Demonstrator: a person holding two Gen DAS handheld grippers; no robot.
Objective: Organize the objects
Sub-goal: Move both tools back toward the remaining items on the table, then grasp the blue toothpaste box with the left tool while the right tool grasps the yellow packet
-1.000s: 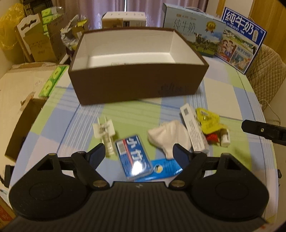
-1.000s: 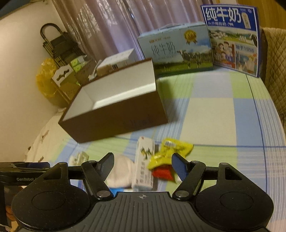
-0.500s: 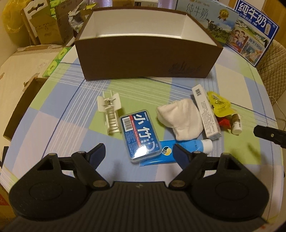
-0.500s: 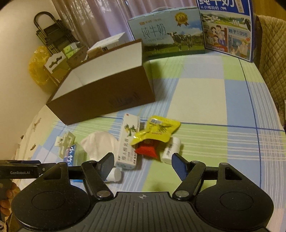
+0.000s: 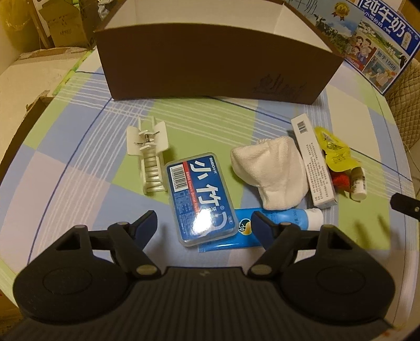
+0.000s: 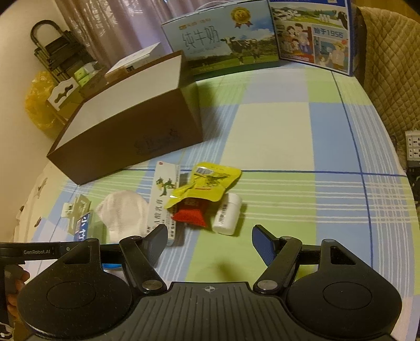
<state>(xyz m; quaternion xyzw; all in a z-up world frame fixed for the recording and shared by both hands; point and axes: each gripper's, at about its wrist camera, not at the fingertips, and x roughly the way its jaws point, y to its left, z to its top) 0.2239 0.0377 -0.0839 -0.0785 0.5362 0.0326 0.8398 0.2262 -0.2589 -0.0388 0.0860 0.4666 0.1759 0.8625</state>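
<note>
An open brown box (image 5: pixel 210 65) stands at the back of the checked tablecloth. In front of it lie a white clip (image 5: pixel 149 154), a blue floss case (image 5: pixel 200 196), a white cloth (image 5: pixel 273 170), a blue tube (image 5: pixel 275 225), a long white carton (image 5: pixel 313 162), a yellow pouch (image 6: pixel 207 183), a red packet (image 6: pixel 190 216) and a small white bottle (image 6: pixel 227 215). My left gripper (image 5: pixel 203 219) hangs over the case's near end. Its jaws are closing and the pads stand clear of the case. My right gripper (image 6: pixel 210 232) is open and empty, just short of the bottle.
Two milk cartons (image 6: pixel 225 39) (image 6: pixel 312 34) stand along the table's far edge, with a quilted chair back (image 6: pixel 388 65) to their right. Cardboard boxes (image 5: pixel 63 23) and a black rack (image 6: pixel 55 52) crowd the left side. A hand (image 6: pixel 13 283) holds the left gripper.
Both grippers have sunk toward the table and the objects now look larger. The left jaws have narrowed a little over the blue case. The right jaws have kept their width.
</note>
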